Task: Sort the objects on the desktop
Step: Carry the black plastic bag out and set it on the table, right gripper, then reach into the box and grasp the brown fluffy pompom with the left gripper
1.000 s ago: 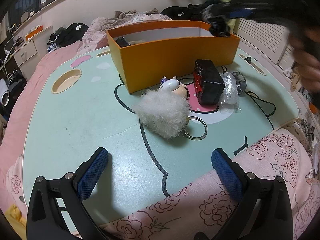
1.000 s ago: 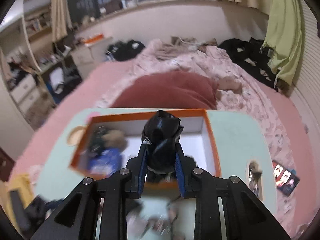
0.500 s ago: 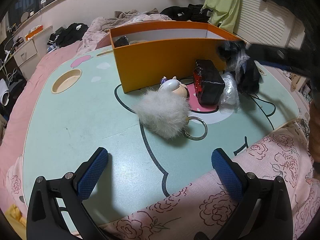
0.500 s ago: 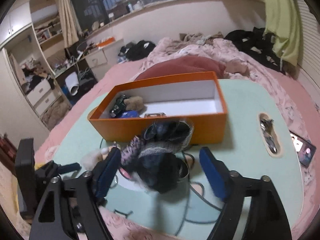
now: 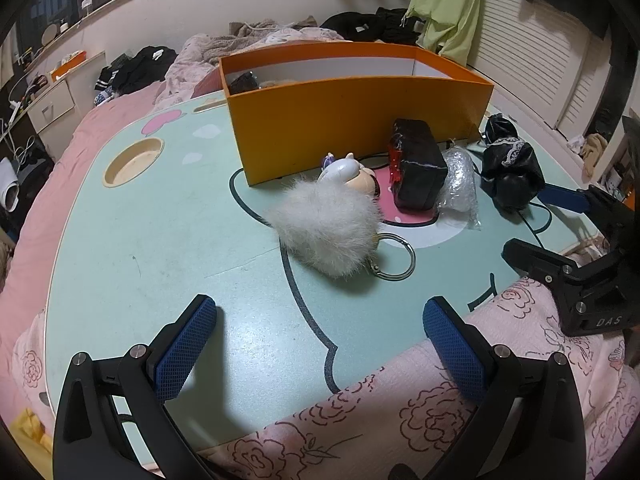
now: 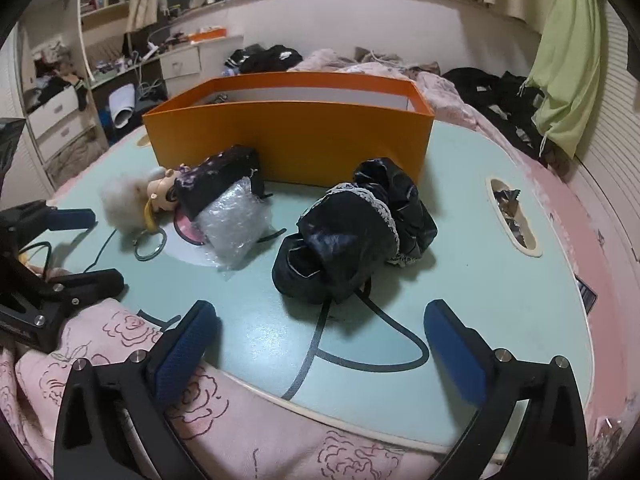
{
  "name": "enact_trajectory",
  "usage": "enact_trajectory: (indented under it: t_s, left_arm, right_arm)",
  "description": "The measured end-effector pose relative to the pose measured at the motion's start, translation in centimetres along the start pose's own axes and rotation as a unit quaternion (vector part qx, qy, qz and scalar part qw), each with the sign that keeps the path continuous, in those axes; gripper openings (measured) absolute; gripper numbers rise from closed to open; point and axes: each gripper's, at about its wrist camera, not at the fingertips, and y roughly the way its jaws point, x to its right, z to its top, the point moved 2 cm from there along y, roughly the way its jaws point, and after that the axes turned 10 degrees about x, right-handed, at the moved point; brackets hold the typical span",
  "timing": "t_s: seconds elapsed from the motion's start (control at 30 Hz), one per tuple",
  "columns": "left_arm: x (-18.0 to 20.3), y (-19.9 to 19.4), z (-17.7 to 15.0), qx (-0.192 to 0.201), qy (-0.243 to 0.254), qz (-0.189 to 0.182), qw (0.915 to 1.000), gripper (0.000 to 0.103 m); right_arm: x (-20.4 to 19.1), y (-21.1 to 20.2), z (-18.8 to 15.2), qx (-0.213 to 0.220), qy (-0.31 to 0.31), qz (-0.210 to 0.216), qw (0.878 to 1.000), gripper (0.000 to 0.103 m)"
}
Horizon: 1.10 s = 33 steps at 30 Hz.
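**Beside the orange box: loose items waiting to go in**

In front of the orange box (image 5: 360, 120), seen from the left wrist, the unsorted things lie in a row on the mint-green surface (image 5: 160, 240). A white fluffy keychain (image 5: 328, 228) with its metal ring (image 5: 394, 258) sits nearest the camera, a small doll figure (image 5: 348, 170) just behind it and close to the box's front wall. A black case (image 5: 418, 166) stands against that wall, a clear plastic bag (image 5: 460, 182) touches its side, and a black lace-trimmed fabric bundle (image 5: 508, 168) lies off the box's far corner. The left hand-held gripper (image 5: 320, 336) hovers over bare surface with its jaws spread wide and nothing between them. The right hand-held gripper (image 5: 560, 216) reaches in from the edge, just beside the bundle.

From the right wrist, the bundle (image 6: 356, 236) lies directly ahead, in front of the box's (image 6: 288, 140) near corner and apart from the bag (image 6: 234, 222) and case (image 6: 218, 184). The right hand-held gripper (image 6: 320, 344) has its jaws opening to full spread; the pads touch nothing and the bundle sits beyond them, not between.

The step in hand looks like picking the bundle up for the box. To do it well, I would advance until the thick middle of the fabric sits between the pads, close on the bulk and not the lace edge, and lift well clear of the box wall before releasing inside. Soft cloth may slip or trail, so a deep, central grip matters.
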Motion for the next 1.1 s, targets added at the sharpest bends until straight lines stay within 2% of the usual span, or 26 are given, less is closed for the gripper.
enact_trajectory:
  t_s: [0.27,0.4,0.5,0.57,0.63,0.67,0.8,0.9,1.03,1.1]
  left_arm:
    - [0.0,-0.1,0.0,0.001,-0.001,0.0,1.0,0.103]
    - [-0.7,-0.7,0.1,0.012,-0.028,-0.015,0.9994,0.103]
    - [-1.7,-3.1,1.4,0.054,-0.055,-0.029,0.9966,0.1]
    - [-2.3,-5.3,3.6,0.094,-0.059,-0.034,0.9932,0.099]
    - [-2.5,-6.7,6.2,0.12,-0.05,-0.022,0.9913,0.088]
    - [-2.7,-6.9,7.5,0.12,-0.046,-0.015,0.9916,0.077]
    - [-2.0,-3.9,13.0,0.079,-0.023,-0.021,0.9964,0.042]
    - [-0.2,1.4,16.1,0.016,0.042,-0.001,0.999,0.024]
    - [1.3,8.6,17.6,-0.064,0.105,0.055,0.9909,0.023]
    - [1.7,10.4,17.7,-0.081,0.124,0.066,0.9868,0.023]
  right_arm:
    - [0.4,0.0,-0.3,0.006,0.0,0.002,1.0,0.103]
    - [0.3,0.0,-0.3,0.006,0.0,0.002,1.0,0.103]
    - [0.2,-0.1,-0.3,0.007,0.0,0.002,1.0,0.103]
    - [0.2,-0.1,-0.3,0.007,-0.001,0.002,1.0,0.103]
    - [0.2,-0.1,-0.3,0.007,0.0,0.002,1.0,0.103]
    - [0.2,-0.1,-0.3,0.007,0.0,0.002,1.0,0.103]
    - [0.2,-0.1,-0.3,0.007,0.0,0.002,1.0,0.103]
    - [0.2,-0.1,-0.3,0.007,0.0,0.002,1.0,0.103]
    - [0.0,-0.2,0.1,0.01,-0.001,0.004,1.0,0.103]
    - [0.0,-0.3,0.2,0.011,-0.001,0.004,1.0,0.103]
